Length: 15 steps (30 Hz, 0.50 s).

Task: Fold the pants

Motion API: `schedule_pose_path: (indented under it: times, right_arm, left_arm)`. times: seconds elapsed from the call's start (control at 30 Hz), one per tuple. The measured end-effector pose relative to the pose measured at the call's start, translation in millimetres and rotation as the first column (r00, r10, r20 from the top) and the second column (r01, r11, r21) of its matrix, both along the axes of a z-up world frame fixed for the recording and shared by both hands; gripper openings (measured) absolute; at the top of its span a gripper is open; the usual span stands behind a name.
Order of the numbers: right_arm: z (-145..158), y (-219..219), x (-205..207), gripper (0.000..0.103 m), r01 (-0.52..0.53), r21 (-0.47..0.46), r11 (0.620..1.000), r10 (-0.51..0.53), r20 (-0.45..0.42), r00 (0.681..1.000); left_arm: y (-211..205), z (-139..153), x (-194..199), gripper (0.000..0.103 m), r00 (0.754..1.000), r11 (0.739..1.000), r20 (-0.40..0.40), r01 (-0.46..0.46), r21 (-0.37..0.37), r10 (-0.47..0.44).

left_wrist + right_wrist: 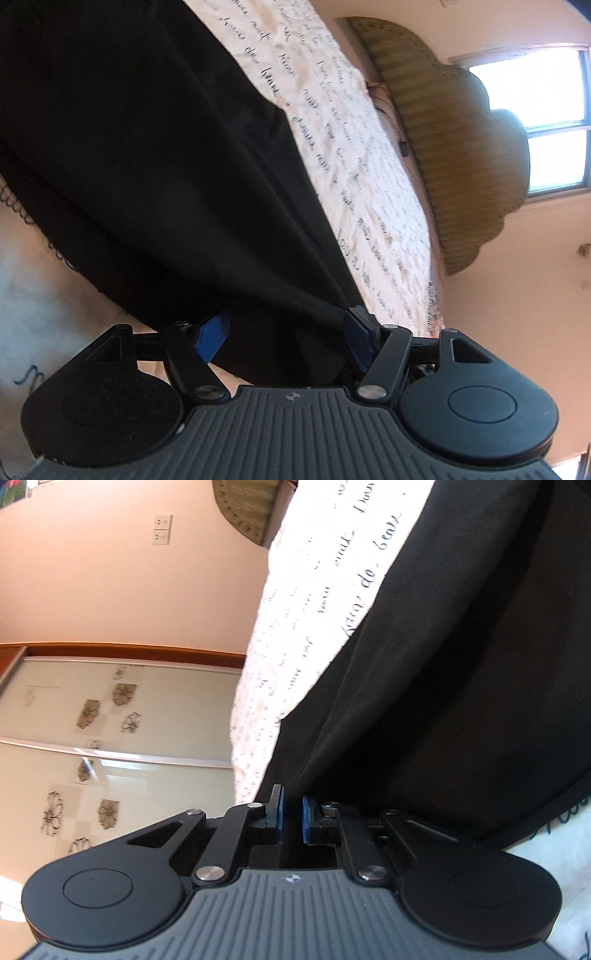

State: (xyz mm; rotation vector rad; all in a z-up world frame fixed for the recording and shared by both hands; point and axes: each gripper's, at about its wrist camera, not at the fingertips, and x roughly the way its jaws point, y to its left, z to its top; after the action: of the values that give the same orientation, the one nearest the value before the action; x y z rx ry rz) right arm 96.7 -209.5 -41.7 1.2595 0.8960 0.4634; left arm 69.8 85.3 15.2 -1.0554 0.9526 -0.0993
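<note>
Your left hand-held gripper (pixel 286 338) stood spread around the black pants (pixel 155 158) — your right hand-held gripper (pixel 292 821) nearly pressed together, pinching nothing visible.

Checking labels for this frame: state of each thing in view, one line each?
pants: black, spread on the sheet, one edge bunched up between the left fingers.
left gripper: jaws wide, cloth in the gap, pads not pressing.
right gripper: jaws nearly together, a pants edge at the tips; grip not clear.
sheet: white, script print, wrinkled.
window: bright.
</note>
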Motion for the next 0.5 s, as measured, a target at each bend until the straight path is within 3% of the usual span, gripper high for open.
schedule_pose_path:
  times: [0.3, 0.33, 0.37, 0.43, 0.5]
  right_arm:
    - [-8, -3, -3, 0.009, 0.007, 0.028, 1.000, -0.006, -0.021, 1.000]
    - [-9, -2, -3, 0.009, 0.007, 0.032, 0.999, -0.006, -0.021, 1.000]
    - [-8, -4, -4, 0.009, 0.006, 0.035, 0.999, -0.005, -0.020, 1.000]
    - [-7, -3, -3, 0.011, -0.002, 0.035, 0.999, 0.003, -0.021, 1.000]
    - [-4, -3, -2, 0.012, -0.015, -0.005, 1.000, 0.015, -0.042, 0.999]
  left_arm:
    - [-7, -4, 19, 0.068, 0.994, 0.990, -0.039, -0.095, 0.105, 0.099]
    - [-9, -4, 22, 0.061, 0.994, 0.988, -0.040, -0.092, 0.121, 0.097]
    - [-11, -3, 24, 0.039, 0.995, 0.987, -0.043, -0.082, 0.142, 0.089]
    - [-14, -6, 27, 0.013, 0.998, 0.988, -0.055, -0.031, 0.151, 0.040]
    - [-14, -4, 25, 0.005, 0.999, 0.986, -0.040, -0.019, 0.167, 0.026]
